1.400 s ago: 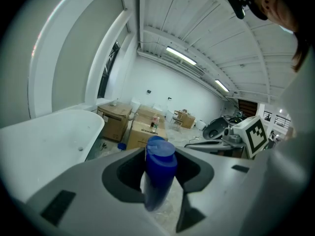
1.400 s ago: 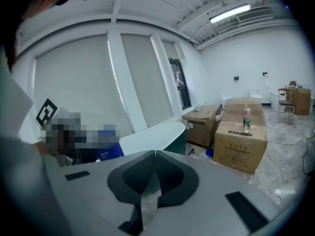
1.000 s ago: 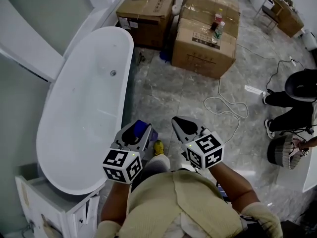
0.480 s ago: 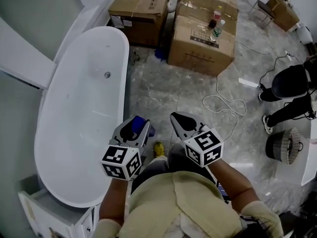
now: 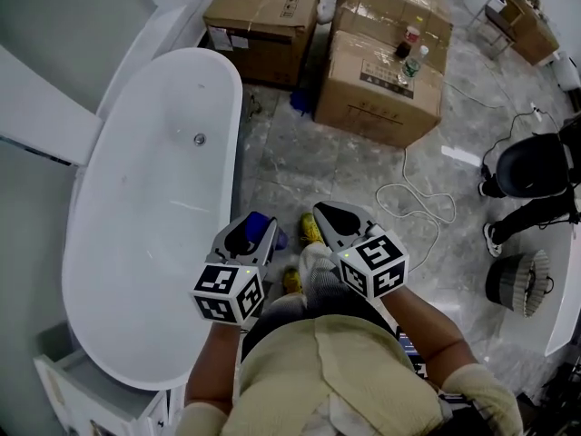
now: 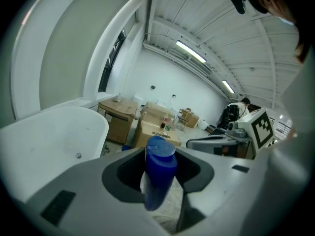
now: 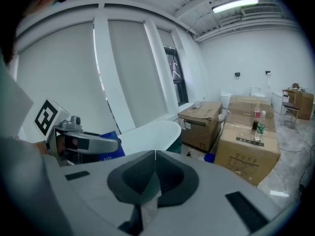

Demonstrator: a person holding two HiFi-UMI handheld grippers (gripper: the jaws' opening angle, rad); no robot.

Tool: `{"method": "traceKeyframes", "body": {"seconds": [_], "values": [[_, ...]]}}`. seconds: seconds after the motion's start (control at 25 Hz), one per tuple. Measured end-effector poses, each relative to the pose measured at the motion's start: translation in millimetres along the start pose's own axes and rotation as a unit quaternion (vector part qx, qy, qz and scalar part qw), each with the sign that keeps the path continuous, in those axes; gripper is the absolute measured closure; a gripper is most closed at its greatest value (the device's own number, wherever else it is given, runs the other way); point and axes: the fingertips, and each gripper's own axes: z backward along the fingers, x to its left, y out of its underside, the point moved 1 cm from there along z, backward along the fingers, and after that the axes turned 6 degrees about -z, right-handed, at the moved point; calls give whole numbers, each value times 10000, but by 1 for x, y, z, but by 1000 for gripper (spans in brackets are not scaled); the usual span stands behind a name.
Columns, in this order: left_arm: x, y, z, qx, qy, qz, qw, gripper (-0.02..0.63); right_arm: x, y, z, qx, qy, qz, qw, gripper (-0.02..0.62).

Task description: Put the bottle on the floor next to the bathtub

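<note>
— Where's the bottle right now?

— In my left gripper (image 5: 251,237). Its jaws are clamped on the blue bottle (image 6: 158,173), whose cap end pokes out past them. I'm holding it above the floor (image 5: 336,166), just right of the bathtub (image 5: 231,153) and its long rim.

— And the other one?

— My right gripper (image 5: 332,218) has its jaws pressed together with nothing in them. It's beside the left one, not touching.

— Any room to move?

— There's an open strip ahead between the tub's edge and a loose white cable (image 5: 413,203). Cardboard boxes (image 5: 381,71) close off the far end. A person (image 5: 536,166) in dark clothes is well off to my right, and a white cabinet (image 5: 82,398) stands at the tub's near end.

— What's changed from a second ago?

— The grip on the bottle is the same. A yellow shoe (image 5: 310,228) now shows forward between the grippers, and the boxes have shifted slightly right.
</note>
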Motion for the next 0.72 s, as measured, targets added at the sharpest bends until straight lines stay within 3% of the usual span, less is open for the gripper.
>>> {"method": "traceKeyframes", "body": {"seconds": [0.24, 0.72], "values": [[21, -14, -40, -11, -217, 120, 9997, 403, -33, -22, -40, 117, -210, -2, 9997, 568], [62, -28, -145, 430, -268, 240, 9984, 403, -112, -38, -116, 538, -417, -55, 9977, 568]]}}
